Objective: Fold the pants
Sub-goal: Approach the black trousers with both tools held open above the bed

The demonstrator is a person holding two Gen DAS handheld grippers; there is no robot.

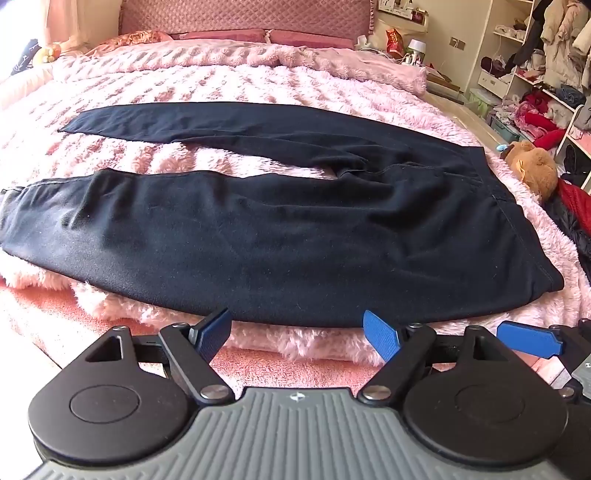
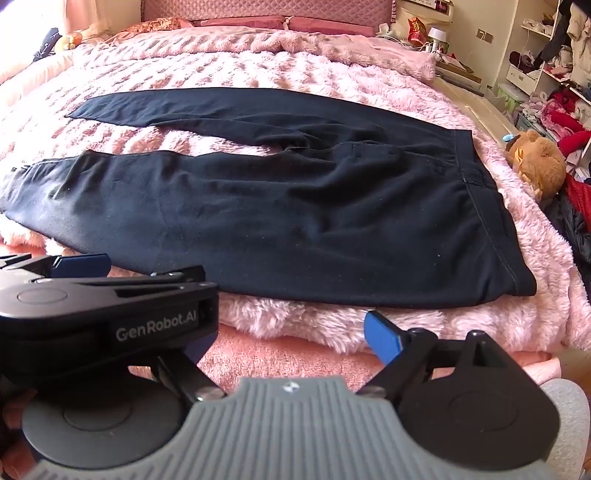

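Nearest the lens: left gripper (image 1: 297,334), blue fingers (image 1: 380,338) spread wide, nothing between them, poised just short of the near edge of the pants. Right gripper (image 2: 291,332) likewise low at the bed edge, one blue finger (image 2: 382,338) plainly visible, the other hidden behind the left gripper's black body marked "GenRobot.AI"; gap looks wide and empty. Right gripper also glimpsed at the lower right of the left wrist view, one blue finger showing.

Black pants (image 1: 277,236) spread flat across a fluffy pink blanket (image 1: 229,81) on the bed, unfolded. Waistband (image 1: 517,206) to the right, legs running leftward and splayed apart in a narrow V, near leg broad and close to the bed edge, far leg thinner and angled away. Pink blanket showing in the gap between the legs. Some rumpling around the crotch.

Brown plush toy (image 1: 532,166) at the right edge of the bed, just beyond the waistband, not touching it. Pink quilted headboard (image 1: 243,14) and pillows at the far end. Open white shelving (image 1: 535,66) at far right, compartments crammed with clothes: pale coats hanging up top, red and pink garments heaped lower down; single items too jumbled to tell. Red garment (image 1: 576,203) below the toy.
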